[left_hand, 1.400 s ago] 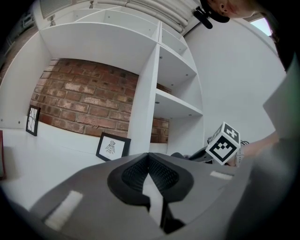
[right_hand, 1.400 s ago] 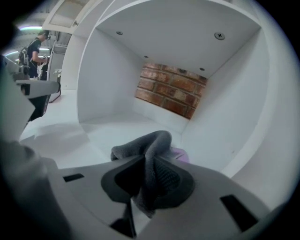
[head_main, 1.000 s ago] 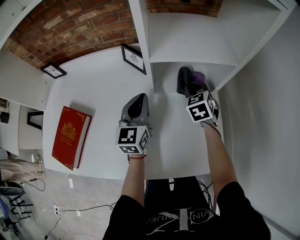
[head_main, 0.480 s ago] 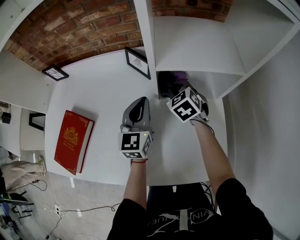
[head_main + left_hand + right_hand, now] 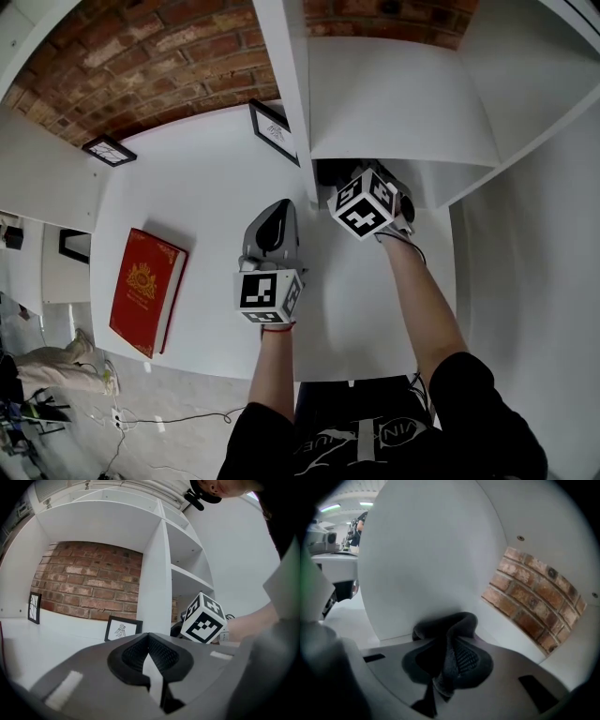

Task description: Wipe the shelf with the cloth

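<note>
Cloth (image 5: 458, 619) between right hand-held gripper (image 5: 446, 643) jaws

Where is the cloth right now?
In the right gripper view, the dark cloth is pinched in the right gripper, bunched at the foot of the white upright panel, with the brick wall off to its right.

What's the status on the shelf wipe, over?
Right gripper shut on the dark grey cloth, low inside the white shelf compartment beside its upright panel. Left gripper shut, empty, held outside the compartment. Nothing seen in the way.
</note>
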`<state>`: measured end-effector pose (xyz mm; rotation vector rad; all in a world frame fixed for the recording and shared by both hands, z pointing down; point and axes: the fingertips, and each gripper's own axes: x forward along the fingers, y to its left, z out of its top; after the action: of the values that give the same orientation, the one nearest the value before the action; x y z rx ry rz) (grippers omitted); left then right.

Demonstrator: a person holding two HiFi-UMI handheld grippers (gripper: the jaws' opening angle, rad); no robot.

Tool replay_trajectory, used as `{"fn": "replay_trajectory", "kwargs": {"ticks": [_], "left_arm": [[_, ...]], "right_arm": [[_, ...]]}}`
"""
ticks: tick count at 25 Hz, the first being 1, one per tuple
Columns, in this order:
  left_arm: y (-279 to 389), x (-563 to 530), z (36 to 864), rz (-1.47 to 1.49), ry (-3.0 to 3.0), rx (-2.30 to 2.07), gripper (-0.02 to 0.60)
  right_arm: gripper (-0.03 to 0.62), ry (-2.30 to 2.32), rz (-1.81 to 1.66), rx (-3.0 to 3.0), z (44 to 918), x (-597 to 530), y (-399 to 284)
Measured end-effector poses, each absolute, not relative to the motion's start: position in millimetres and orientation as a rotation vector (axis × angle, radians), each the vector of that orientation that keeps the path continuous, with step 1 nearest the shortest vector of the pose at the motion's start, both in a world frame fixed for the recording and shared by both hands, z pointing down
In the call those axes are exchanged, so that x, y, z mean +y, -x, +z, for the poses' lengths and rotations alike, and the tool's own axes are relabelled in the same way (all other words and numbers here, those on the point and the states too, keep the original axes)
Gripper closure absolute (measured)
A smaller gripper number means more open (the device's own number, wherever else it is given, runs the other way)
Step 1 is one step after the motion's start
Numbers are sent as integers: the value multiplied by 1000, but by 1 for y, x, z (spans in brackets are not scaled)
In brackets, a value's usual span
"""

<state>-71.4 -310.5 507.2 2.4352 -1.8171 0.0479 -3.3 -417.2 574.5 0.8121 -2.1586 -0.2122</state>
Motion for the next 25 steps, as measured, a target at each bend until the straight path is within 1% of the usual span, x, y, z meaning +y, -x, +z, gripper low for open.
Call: {"fn": "replay_trajectory", "kwargs": {"ticks": [3, 7, 17, 21, 25], "left_arm": [[69, -312, 508, 55, -2439, -1810, 571], [65, -311, 510, 61, -2439, -1790, 571], [35, -300, 498, 92, -2501, -1669, 571], [29, -294, 492, 99, -2508, -1624, 571], [28, -289, 485, 98, -2514, -1594, 571]], "right_arm": [[546, -897, -192, -2124, 574, -430, -13], [548, -1073, -129, -2050, 574, -439, -53], [550, -1325, -2, -1927, 572, -424, -127], [553, -1358, 50, -1890, 574, -406, -144], [554, -1335, 122, -1967, 573, -385, -145]]}}
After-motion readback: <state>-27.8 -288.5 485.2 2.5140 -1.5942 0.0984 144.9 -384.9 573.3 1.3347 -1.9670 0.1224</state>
